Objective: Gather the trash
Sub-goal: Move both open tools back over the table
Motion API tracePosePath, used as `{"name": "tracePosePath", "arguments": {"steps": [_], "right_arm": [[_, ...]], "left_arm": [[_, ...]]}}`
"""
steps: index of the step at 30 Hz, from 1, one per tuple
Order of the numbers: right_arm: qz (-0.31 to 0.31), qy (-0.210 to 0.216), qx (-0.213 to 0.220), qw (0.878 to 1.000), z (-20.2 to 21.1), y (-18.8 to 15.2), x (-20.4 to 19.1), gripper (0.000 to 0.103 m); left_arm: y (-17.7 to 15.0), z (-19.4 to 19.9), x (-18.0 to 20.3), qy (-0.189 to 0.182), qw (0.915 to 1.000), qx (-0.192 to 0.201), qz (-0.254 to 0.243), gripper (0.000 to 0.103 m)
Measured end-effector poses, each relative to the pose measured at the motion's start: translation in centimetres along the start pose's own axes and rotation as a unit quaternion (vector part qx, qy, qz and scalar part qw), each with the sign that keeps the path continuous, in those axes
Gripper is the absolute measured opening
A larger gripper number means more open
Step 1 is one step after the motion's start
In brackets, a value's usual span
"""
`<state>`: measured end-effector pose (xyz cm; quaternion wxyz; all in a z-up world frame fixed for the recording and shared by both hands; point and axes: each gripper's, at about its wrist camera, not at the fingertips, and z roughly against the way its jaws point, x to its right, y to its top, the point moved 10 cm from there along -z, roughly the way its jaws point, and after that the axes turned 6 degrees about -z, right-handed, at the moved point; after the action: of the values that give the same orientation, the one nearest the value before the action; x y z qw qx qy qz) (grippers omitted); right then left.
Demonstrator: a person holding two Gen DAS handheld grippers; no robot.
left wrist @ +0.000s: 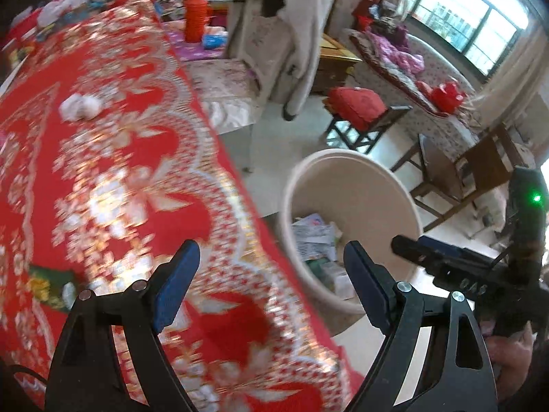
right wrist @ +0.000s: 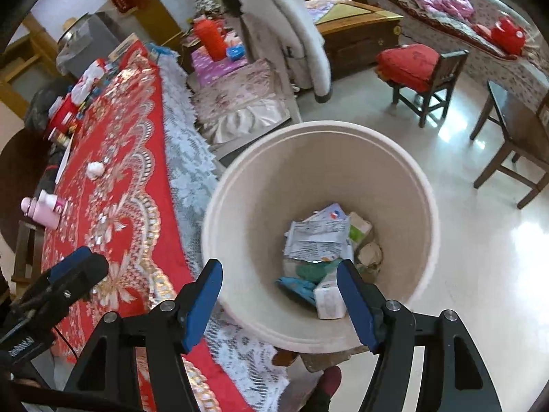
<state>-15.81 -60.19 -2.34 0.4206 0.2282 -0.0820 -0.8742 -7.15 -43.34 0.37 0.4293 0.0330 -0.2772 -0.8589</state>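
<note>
Here, bin [right wrist: 425, 213] just beside tablecloth edge [right wrist: 192, 185].

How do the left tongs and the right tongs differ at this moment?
The left tongs hang over the red tablecloth's edge; the right tongs hang over the beige bin. The left tongs spread wider than the right tongs. Both are empty and have blue pads.

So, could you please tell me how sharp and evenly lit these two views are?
Left wrist view: the red tablecloth and crumpled tissue are smeared by motion blur, and the window is blown out. Right wrist view: much sharper, the bin and its litter crisp, with glare on the floor. Both bend straight lines like a fisheye.
</note>
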Motion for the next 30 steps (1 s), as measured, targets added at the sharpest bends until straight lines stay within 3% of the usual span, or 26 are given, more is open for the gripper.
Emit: {"name": "tracePosePath", "arguments": {"steps": [11,23,30], "right_arm": [[0.063,0.028,-0.015,0.998,-1.9,-0.5,-7.4,0.067],[0.116,0.046,-0.033,0.992,-3.9,-1.6,-14.0,0.067],[0.133,0.059,-0.041,0.989,-4.7,-2.1,-16.9,0.067]], "left_arm": [[-2.7,1.4,-7.8,0.043,0.9970,-0.006,0.064,0.085],[-5.5,2.4,-14.5,0.057,0.9915,-0.018,0.116,0.085],[-9.1,5.3,-20.6,0.085,0.9847,-0.031,0.149,0.085]]}}
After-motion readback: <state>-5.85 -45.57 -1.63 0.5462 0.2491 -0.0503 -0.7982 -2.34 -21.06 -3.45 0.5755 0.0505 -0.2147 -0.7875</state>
